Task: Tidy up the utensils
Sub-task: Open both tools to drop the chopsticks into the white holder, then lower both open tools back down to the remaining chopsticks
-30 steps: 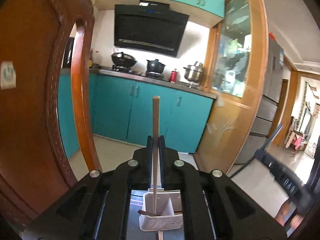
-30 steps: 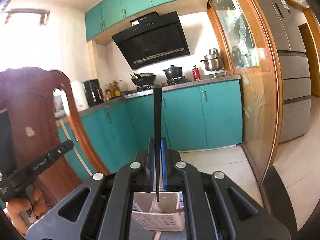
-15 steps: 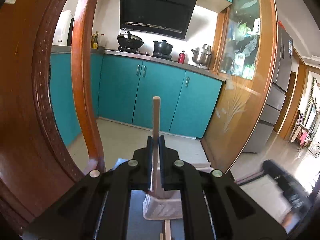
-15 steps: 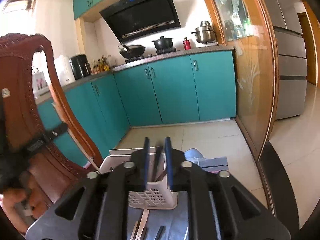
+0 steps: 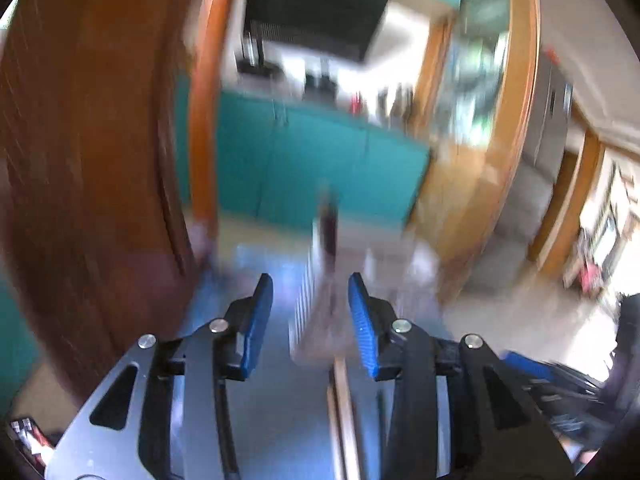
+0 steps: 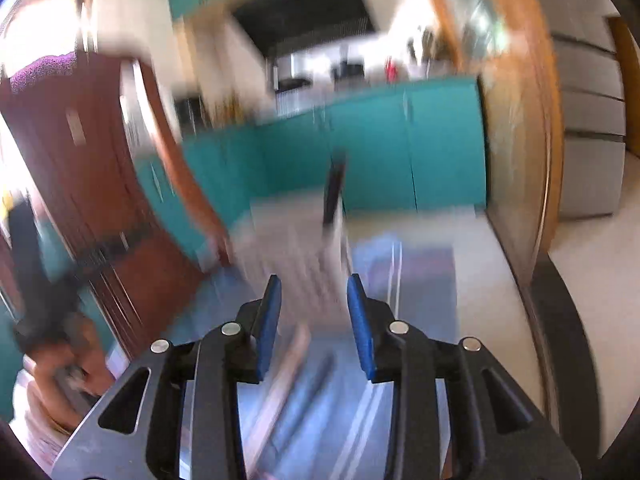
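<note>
Both sets of jaws opening and empty: left gripper (image 5: pixel 310 312) and right gripper (image 6: pixel 314 308) each with blue pads apart and nothing pressed between them, aimed at the white slotted holder (image 6: pixel 296 256) standing just ahead on the blue worktop (image 6: pixel 416 280), likely so released pieces stay upright inside it. A dark handle (image 6: pixel 334 188) poking up out of that holder, upright, as sorted utensils should stand. More long utensils (image 6: pixel 288 364) lying flat on the worktop below the jaws, probably next; heavy blur hides finer detail.
</note>
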A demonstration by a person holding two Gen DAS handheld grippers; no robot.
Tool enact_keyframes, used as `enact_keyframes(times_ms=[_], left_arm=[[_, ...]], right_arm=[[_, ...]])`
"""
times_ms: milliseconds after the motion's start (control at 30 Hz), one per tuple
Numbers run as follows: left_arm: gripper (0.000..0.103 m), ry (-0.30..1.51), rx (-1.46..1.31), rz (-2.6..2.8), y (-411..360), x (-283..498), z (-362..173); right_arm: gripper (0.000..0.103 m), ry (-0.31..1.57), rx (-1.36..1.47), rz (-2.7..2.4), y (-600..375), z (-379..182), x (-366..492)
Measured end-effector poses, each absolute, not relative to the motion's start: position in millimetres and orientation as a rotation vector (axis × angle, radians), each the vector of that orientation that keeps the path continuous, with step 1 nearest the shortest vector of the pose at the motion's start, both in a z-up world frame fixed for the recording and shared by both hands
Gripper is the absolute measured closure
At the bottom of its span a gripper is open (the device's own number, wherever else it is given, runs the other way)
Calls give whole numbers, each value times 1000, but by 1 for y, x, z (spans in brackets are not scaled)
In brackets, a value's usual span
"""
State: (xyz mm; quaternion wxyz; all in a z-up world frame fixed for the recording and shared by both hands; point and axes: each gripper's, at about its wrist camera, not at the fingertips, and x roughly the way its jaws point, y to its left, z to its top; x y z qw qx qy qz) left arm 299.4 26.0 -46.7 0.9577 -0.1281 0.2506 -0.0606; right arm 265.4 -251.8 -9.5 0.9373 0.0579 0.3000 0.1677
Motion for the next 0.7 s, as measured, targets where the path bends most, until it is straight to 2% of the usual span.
enact_keyframes(times_ms=[133, 200, 300, 367, 500, 700], left_arm=[[64, 768, -286, -135, 22, 326, -111], [64, 900, -294, -112, 24, 338, -136], [64, 948, -350, -112, 30, 344, -145], [59, 958, -341, -119, 28, 346, -145], [53, 979, -295, -163, 12, 343, -147], [47, 993, -126, -189, -25, 341, -151]], right_arm=[[69, 972, 17, 361, -205, -86, 316], [69, 1066, -12, 349, -192, -107, 331], [69, 1121, -117, 304, -178, -126, 345], [69, 1111, -158, 290, -174, -132, 350], [86, 1080, -158, 249, -179, -130, 351], [91, 1043, -78, 174, -203, -127, 352]])
